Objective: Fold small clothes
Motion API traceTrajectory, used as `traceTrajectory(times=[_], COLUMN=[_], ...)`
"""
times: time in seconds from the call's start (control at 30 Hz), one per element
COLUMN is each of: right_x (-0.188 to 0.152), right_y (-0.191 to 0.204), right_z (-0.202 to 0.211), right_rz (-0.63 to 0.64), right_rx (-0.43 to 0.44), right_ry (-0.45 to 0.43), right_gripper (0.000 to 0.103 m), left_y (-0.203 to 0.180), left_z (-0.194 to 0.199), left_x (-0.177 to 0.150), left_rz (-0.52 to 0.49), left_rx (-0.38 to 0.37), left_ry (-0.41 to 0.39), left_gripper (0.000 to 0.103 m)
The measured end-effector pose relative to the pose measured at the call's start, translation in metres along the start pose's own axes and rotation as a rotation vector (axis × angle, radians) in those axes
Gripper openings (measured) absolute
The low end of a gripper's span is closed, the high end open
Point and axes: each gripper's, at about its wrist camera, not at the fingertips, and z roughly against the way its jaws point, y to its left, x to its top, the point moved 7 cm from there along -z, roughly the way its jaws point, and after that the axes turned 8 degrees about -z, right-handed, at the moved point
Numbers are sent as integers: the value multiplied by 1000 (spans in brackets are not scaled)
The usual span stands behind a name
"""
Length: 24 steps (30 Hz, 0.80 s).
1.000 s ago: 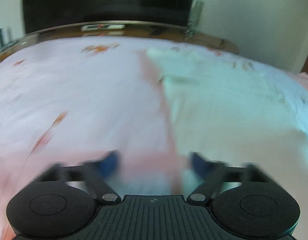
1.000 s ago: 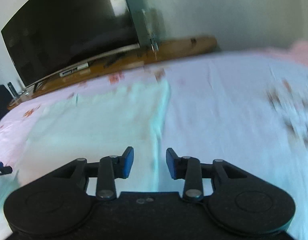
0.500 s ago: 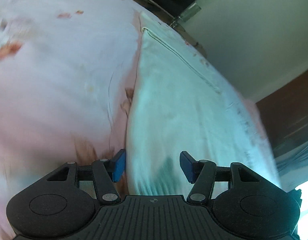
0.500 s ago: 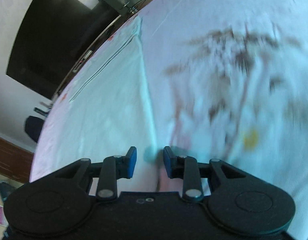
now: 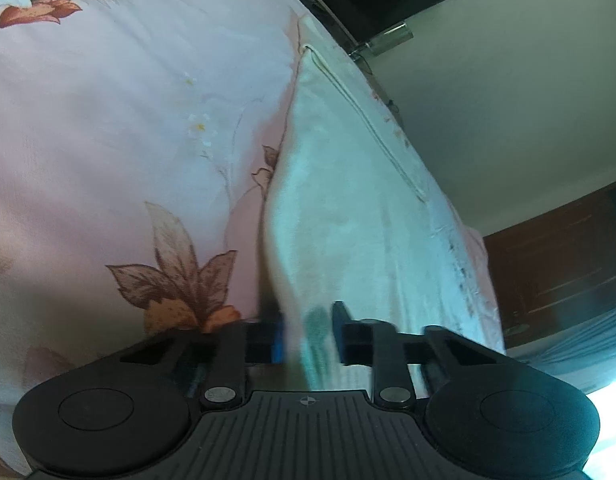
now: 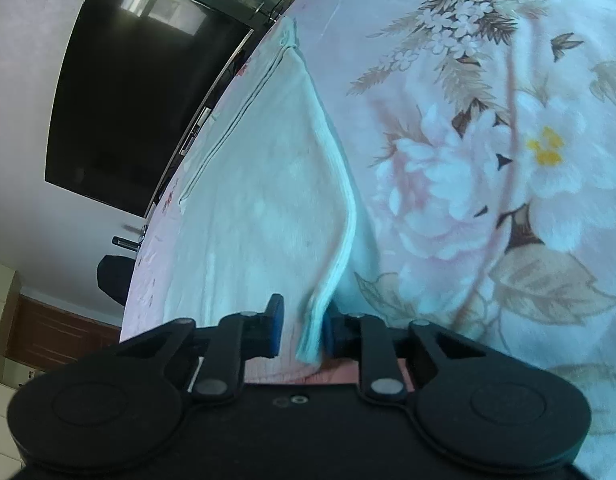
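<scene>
A small pale mint-white garment (image 5: 348, 208) lies flat on a floral bedsheet (image 5: 108, 120). In the left wrist view my left gripper (image 5: 308, 338) is low at the garment's near left edge, jaws part open, with the cloth edge rising between the blue pads. In the right wrist view the same garment (image 6: 260, 200) shows its ribbed right edge, which runs down between the fingers of my right gripper (image 6: 302, 330). Those jaws are narrowly open around the lifted edge, with a gap on the left side.
A black TV (image 6: 148, 92) on a wooden stand sits beyond the bed's far end. A dark wooden cabinet (image 5: 560, 260) stands at the right of the left wrist view. The floral bedsheet (image 6: 488, 160) spreads around the garment.
Both grippers dropped low and tilted toward the garment's near corners. The jaws narrowed, and the cloth edges now sit between the pads of each.
</scene>
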Motion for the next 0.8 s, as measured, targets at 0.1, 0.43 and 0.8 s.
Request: traceTrajectory(times=[0.1, 0.43, 0.8], right_x=[-3, -11, 30], right_y=[14, 15, 88], right_z=[-5, -4, 9], right_rz=[100, 205, 347], right_rx=[-62, -136, -57], right_ry=[-31, -39, -166], right_gripper=[6, 5, 5], left_y=[5, 9, -29], left_z=[12, 11, 22], left_x=[6, -2, 69], left_rz=[39, -76, -133], left_rx=[-45, 57, 35], left_ry=[-57, -71, -180], left_gripper=[3, 3, 3])
